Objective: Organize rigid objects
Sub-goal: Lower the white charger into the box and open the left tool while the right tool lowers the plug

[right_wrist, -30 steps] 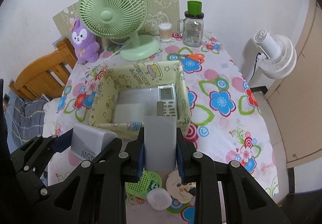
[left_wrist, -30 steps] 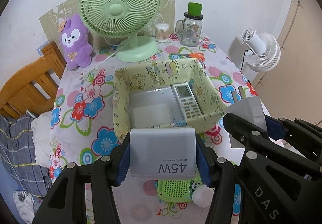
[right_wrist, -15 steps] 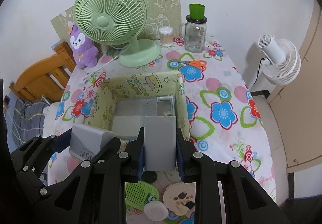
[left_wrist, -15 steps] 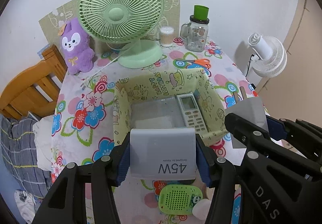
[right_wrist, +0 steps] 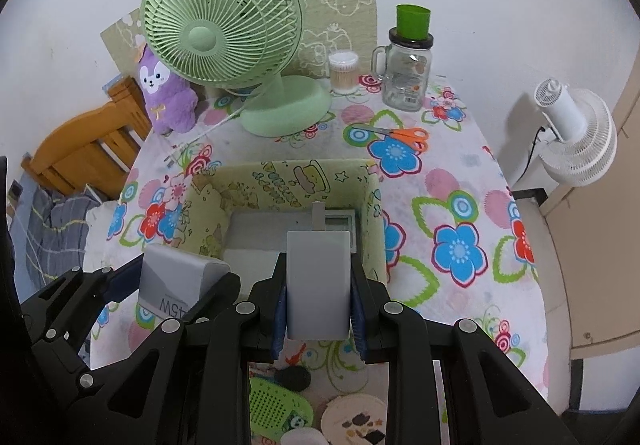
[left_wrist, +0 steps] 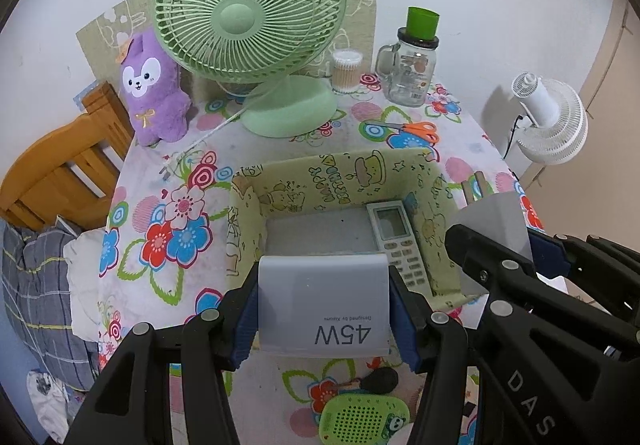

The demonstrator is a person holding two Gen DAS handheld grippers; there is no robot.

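Now my left gripper (left_wrist: 324, 309) squeezes a grey charger (left_wrist: 323, 303) marked 45W, one blue pad on each side. My right gripper (right_wrist: 319, 291) is squeezed tight on a second charger (right_wrist: 319, 283), held upright with its prongs at 12 o'clock. Both chargers hang just above the near wall of the yellow box (right_wrist: 280, 181), which sits in the middle of the flowery counter (right_wrist: 452, 173). A white remote (left_wrist: 396, 233) lies flat inside the box, along its wall at 3 o'clock.

At 12 o'clock from the box stands a green fan (left_wrist: 250, 17). A purple plush (left_wrist: 154, 89) sits at 10 o'clock, beside the fan. At 1 o'clock I see orange scissors (left_wrist: 416, 129), and behind them a glass jar (left_wrist: 412, 75) with a green cup (left_wrist: 422, 21) on its lid. Close under my grippers, at 6 o'clock, lies a small green thing with holes (left_wrist: 364, 419).
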